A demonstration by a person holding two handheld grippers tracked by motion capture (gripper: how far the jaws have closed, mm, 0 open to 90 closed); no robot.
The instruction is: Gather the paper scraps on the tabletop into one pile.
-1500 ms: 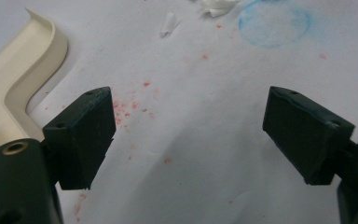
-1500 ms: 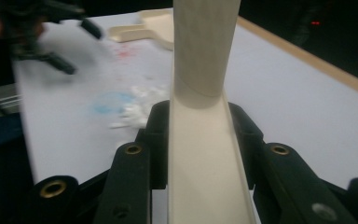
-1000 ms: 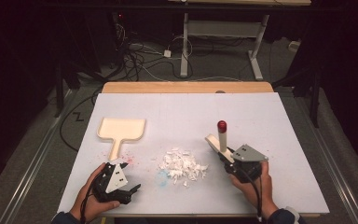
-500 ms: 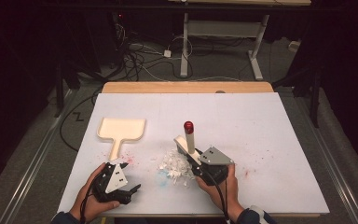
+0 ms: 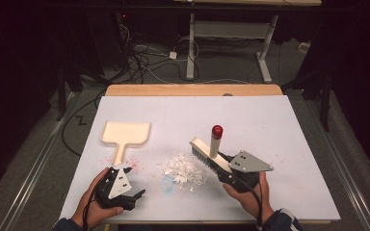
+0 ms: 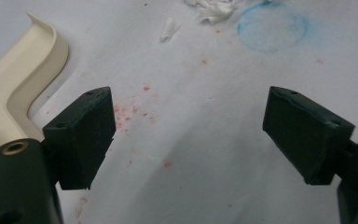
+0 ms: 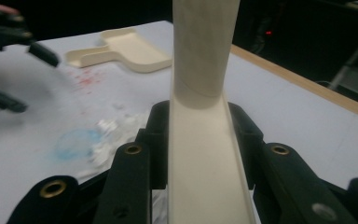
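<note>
A cream brush (image 5: 206, 152) with an upright red-tipped handle (image 5: 217, 131) is held by its back in my right gripper (image 5: 221, 167), just right of a pile of white paper scraps (image 5: 185, 171). In the right gripper view the brush body (image 7: 205, 154) is clamped between both jaws. A cream dustpan (image 5: 125, 134) lies flat at the left, handle toward me. My left gripper (image 5: 136, 196) rests at the front left, below the dustpan handle (image 6: 14, 88), open with bare table between its fingers (image 6: 86, 133).
A white sheet (image 5: 270, 120) covers the table, and a wooden edge (image 5: 192, 90) shows at the back. A faint blue ring (image 6: 272, 25) and red specks (image 6: 130, 112) mark the sheet near the scraps. Dark floor with cables and a desk frame lies beyond.
My right gripper swept the brush left over the scraps, then drew it back right and slightly up. The left gripper and dustpan have stayed put.
</note>
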